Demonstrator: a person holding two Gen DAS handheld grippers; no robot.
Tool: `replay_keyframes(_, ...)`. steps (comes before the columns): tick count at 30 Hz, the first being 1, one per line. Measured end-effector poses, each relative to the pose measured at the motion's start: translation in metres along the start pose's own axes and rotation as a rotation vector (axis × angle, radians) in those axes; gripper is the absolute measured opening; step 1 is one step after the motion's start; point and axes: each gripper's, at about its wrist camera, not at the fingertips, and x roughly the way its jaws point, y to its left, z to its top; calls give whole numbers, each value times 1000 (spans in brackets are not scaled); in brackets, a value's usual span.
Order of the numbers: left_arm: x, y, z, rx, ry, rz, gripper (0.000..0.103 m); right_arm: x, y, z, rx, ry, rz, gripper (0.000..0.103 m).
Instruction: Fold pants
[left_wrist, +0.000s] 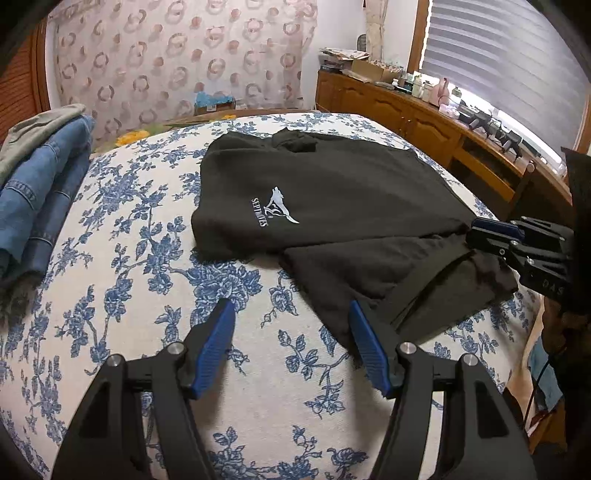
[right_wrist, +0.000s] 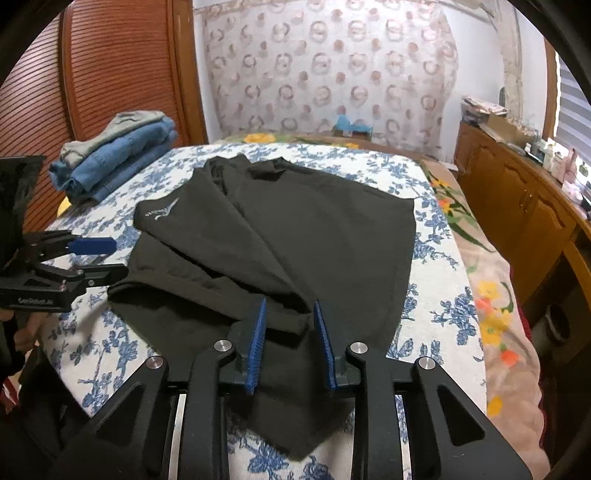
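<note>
Left wrist view: black pants (left_wrist: 332, 206) lay partly folded on the blue-flowered bedspread (left_wrist: 147, 295), white logo (left_wrist: 275, 208) up, toward the bed's right edge. Left gripper (left_wrist: 291, 310) hovered at the near hem with jaws spread wide, holding nothing, its right finger over the cloth. Right gripper (left_wrist: 476, 230) sat at the pants' right edge; cannot tell whether it pinched cloth. Stacked jeans (left_wrist: 40, 192) lay at the left edge.

Right wrist view: right gripper (right_wrist: 289, 308) stood with jaws apart, a raised ridge of pants (right_wrist: 295, 229) between them, not pinched. Left gripper (right_wrist: 120, 254) waited open just beside the pants' left edge. Jeans (right_wrist: 122, 155) rested at the far left corner.
</note>
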Motion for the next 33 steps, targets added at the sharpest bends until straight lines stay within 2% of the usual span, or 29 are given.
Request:
replay_keyframes(8, -1, -4, 0, 12, 2, 27, 64, 13, 1, 3, -13, 47, -7, 24)
replay_keyframes(15, -2, -1, 0, 3, 0, 17, 64, 13, 5, 6, -44, 57, 14, 9)
replay_keyframes(18, -4, 1, -1, -2, -1, 12, 64, 2, 6, 9, -46, 16, 17, 3)
replay_keyframes(22, -9, 8, -2, -39, -23, -43, 64, -15, 13, 15, -59, -47, 28, 2)
replay_keyframes(28, -23, 8, 7, -60, -67, -78, 64, -41, 20, 23, -67, -140, 7, 1)
replay_keyframes(33, -25, 2, 13, -57, -78, -93, 64, -49, 21, 23, -87, -156, -7, 1)
